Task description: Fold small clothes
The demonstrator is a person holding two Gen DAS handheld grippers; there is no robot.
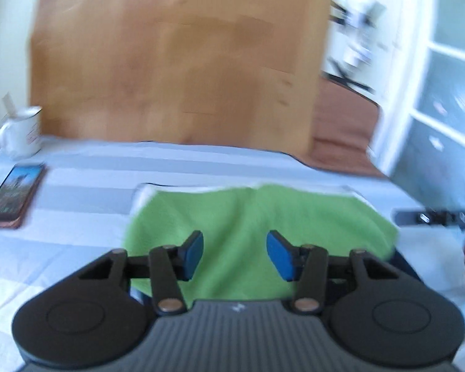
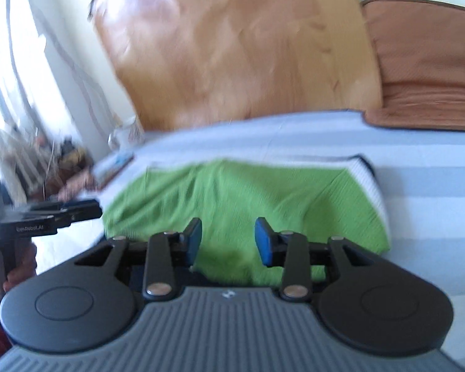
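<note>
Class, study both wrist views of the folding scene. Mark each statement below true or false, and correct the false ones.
1. The green cloth lies on a striped bedcover. True.
2. The left gripper is clamped shut on the cloth. False: its jaws stand apart, gripping nothing.
3. A phone lies left of the cloth. True.
4. The mug sits on the cloth. False: it stands apart, at the far left.
5. The right gripper is open. True.

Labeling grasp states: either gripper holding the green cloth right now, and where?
Nothing held. Left gripper and right gripper both stand open above the green cloth, pads clear of it.
</note>
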